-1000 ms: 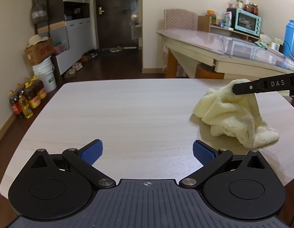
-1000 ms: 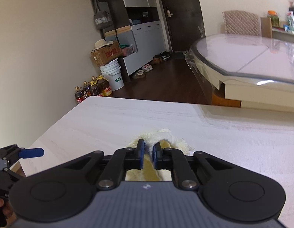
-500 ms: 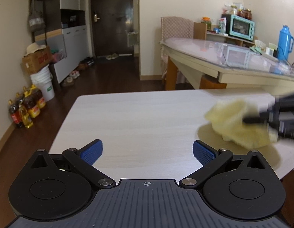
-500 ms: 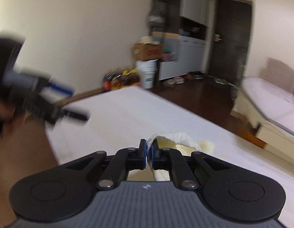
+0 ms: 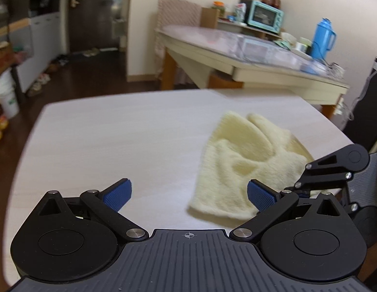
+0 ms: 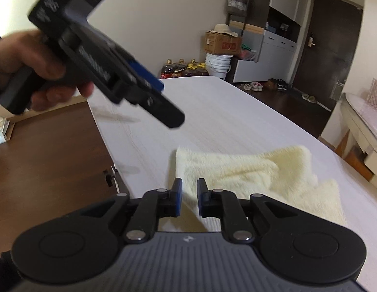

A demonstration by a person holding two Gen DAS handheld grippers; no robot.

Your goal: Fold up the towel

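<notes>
The left gripper (image 5: 188, 192) stands wide open, its 2 blue pads (image 5: 117, 192) far apart and nothing between them. It hangs over the near part of the pale wooden table (image 5: 115, 133). The right pad sits in front of the near edge of the towel (image 5: 239, 170), but whether it touches the cloth cannot be told. In the right wrist view the same gripper shows from the side, held in a hand (image 6: 40, 73) above the table's left part, clear of the towel.

The right gripper (image 6: 189, 196) is only slightly apart and its jaws are opening. A narrow gap shows between the blue pads (image 6: 178, 196); the towel's near edge lies just ahead of and below them, not pinched.

The cream towel lies crumpled and unfolded on the table's right part, in 1 loose heap with raised folds.
</notes>
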